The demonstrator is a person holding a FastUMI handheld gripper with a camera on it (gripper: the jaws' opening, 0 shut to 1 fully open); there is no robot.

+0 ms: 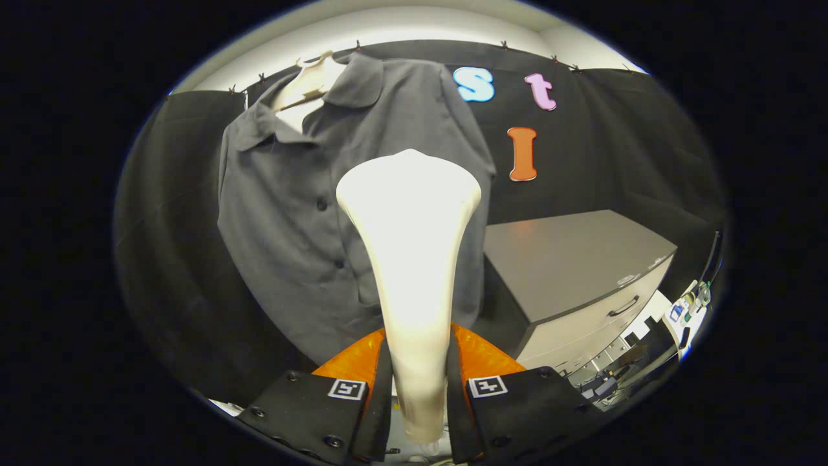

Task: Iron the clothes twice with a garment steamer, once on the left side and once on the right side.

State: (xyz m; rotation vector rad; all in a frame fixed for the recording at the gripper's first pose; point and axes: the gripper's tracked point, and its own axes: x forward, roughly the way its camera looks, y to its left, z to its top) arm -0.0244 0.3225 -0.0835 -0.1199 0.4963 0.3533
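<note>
Cream plastic is what we hold: the steamer (409, 259) stands upright between our fingers, its narrow handle clamped by both of them at the base and its broad head flaring out well beyond the tips. The gripper (417, 388) is closed on that handle, and we judge the low hold to be deliberate, since it leaves the whole head free to meet the cloth.

Beyond the head hangs the shirt (310, 213), a dark grey buttoned thing on a pale mannequin (310, 81) whose neck shows above the open collar. It hangs against the black wall cloth so that its front faces us flat, ready for up-and-down passes. The head sits over the side of the shirt to the right of the button line, from where we look (whether it touches the fabric or hovers just off it we cannot tell). The buttons run down just to the left of the steamer.

Off to the right of the fingers, apart from the shirt, stands a grey cabinet (576, 259) with a handle on its drawer front, and past its far corner some small clutter too blurred to name.

We judge one pass to be in hand here, with the half left of the buttons needing its own.
</note>
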